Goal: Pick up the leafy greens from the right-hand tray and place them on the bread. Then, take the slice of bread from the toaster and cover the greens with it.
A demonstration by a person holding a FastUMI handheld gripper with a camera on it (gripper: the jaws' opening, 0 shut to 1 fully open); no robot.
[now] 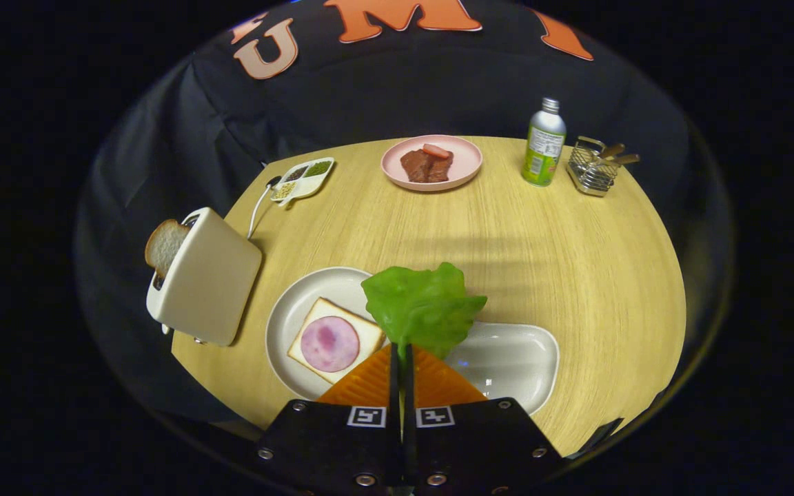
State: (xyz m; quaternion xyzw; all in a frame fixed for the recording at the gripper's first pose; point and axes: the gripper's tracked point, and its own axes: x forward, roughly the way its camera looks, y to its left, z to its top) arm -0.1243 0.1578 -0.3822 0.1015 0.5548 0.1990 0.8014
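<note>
Tongs (pixel 401 355) closed tight, both fingers pinching the stem edge of the green ruffled lettuce leaf (pixel 422 308); leaf held up just ahead of the tips, over the gap between the two plates. Round pale wooden tabletop (pixel 542 248) carries everything. Cream boxy toaster (pixel 205 279) left, brown-crusted bread slice (pixel 163 244) poking out of its slot. Round off-white plate (pixel 290 310) left of the tongs holds a square bread slice (pixel 314 324) topped with a pink ham round (pixel 329 344). White oblong tray (pixel 514 358) right of the tongs. Far side: pink plate (pixel 462 155) with meat, green bottle (pixel 544 145), wire basket (pixel 593 169), white divided condiment dish (pixel 304 179).
</note>
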